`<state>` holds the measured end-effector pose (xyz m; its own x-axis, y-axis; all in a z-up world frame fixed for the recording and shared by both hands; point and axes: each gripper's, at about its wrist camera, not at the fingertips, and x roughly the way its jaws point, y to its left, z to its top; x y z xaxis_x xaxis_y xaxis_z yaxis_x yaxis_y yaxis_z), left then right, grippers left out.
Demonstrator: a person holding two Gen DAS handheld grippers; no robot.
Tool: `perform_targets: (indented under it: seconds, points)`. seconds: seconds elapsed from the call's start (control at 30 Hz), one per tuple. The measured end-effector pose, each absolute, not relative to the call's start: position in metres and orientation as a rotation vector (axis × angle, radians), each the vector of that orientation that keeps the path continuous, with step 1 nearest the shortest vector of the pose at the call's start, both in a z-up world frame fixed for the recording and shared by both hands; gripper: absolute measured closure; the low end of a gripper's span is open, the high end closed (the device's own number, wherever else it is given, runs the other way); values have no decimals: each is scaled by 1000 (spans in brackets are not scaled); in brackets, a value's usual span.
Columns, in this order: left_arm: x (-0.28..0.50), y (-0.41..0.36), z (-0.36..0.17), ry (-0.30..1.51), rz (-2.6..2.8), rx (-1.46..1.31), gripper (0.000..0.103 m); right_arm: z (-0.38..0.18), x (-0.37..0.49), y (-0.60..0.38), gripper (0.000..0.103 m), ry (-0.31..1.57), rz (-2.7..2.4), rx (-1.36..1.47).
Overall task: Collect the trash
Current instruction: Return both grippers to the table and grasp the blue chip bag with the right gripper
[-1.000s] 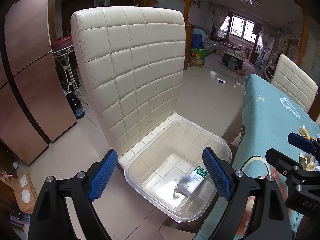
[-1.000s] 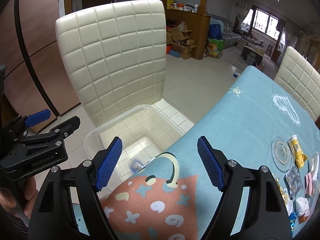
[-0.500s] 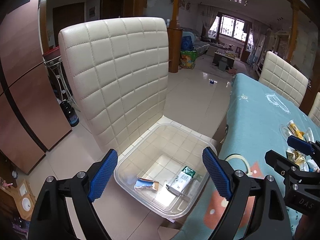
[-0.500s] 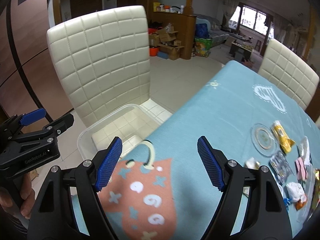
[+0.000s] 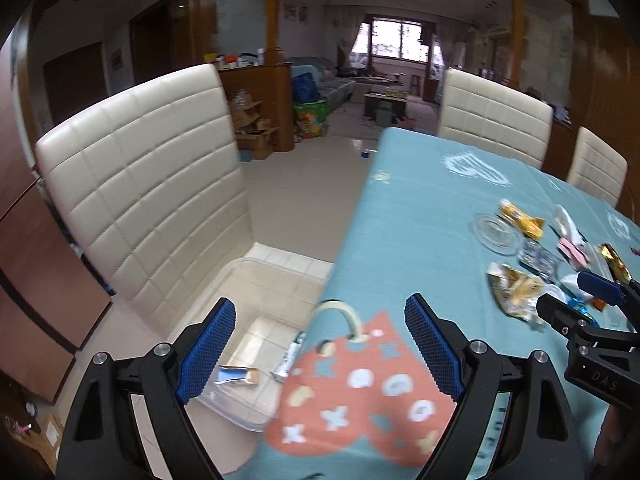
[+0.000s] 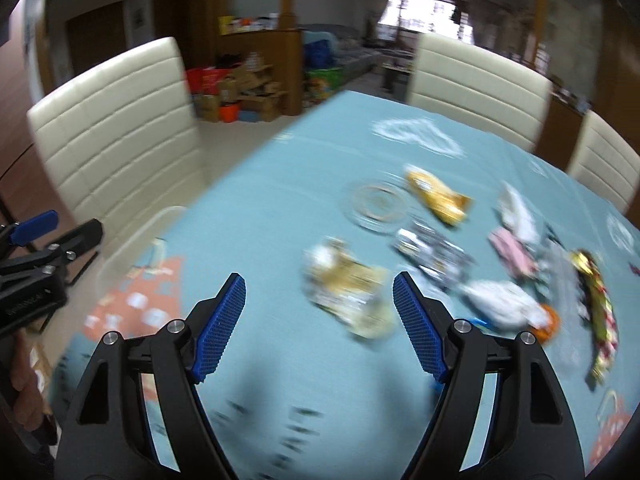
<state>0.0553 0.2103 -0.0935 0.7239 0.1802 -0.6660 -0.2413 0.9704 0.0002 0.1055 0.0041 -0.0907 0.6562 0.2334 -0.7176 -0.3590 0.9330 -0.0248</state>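
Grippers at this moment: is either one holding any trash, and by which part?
Nothing is held. The left gripper and the right gripper both stand open and empty above the table.

Daylight enters from the far window (image 5: 394, 39), blown out white, leaving the room dim and soft. Motion blur smears the wrappers (image 6: 348, 284) on the tablecloth (image 6: 280, 208) beyond that window's reach; fisheye bending darkens every corner.

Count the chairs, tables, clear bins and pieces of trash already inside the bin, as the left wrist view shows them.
Cream chairs: 3
Table: 1
Clear bin: 1
Trash pieces in bin: 2
Total: 7
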Motion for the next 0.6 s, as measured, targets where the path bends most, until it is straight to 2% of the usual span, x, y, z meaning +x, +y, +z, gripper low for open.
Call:
perform_targets:
  seconds: [0.27,0.53,0.6]
  points:
    - [83,154,-94,757,116,-40,18,-112,114,-66,28,863,209,-106]
    - [110,113,-105,811,51,24,18,-138,123,-85,28,930,191,-81]
    - [118,102,-110,826,27,43,18,-142,123,-85,35,938,192,-90]
